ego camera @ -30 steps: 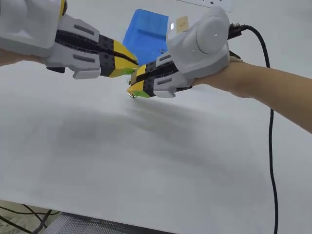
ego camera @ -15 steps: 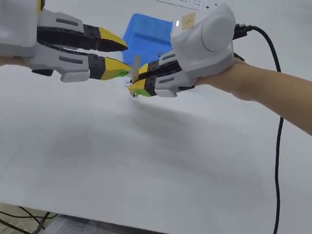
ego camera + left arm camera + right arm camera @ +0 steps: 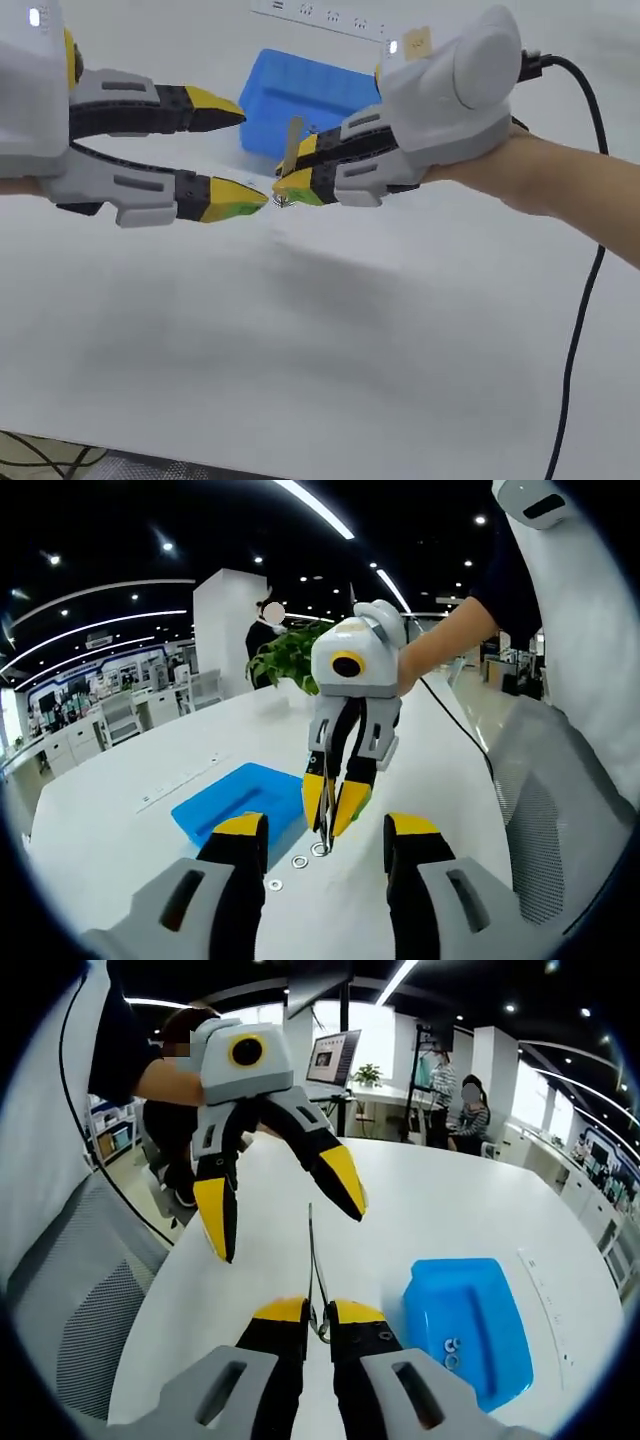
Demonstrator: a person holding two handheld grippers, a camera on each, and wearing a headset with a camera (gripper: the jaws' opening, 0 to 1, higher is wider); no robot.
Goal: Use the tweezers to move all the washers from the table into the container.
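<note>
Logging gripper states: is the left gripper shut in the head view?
No, the left gripper has its yellow-tipped jaws wide apart, while the right gripper is shut on the tweezers.

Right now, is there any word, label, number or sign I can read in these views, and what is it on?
None can be read.
Tan sticker on top of the right gripper: marks too blurred to read.
Monitor in the background of the right gripper view: picture too small to read.
</note>
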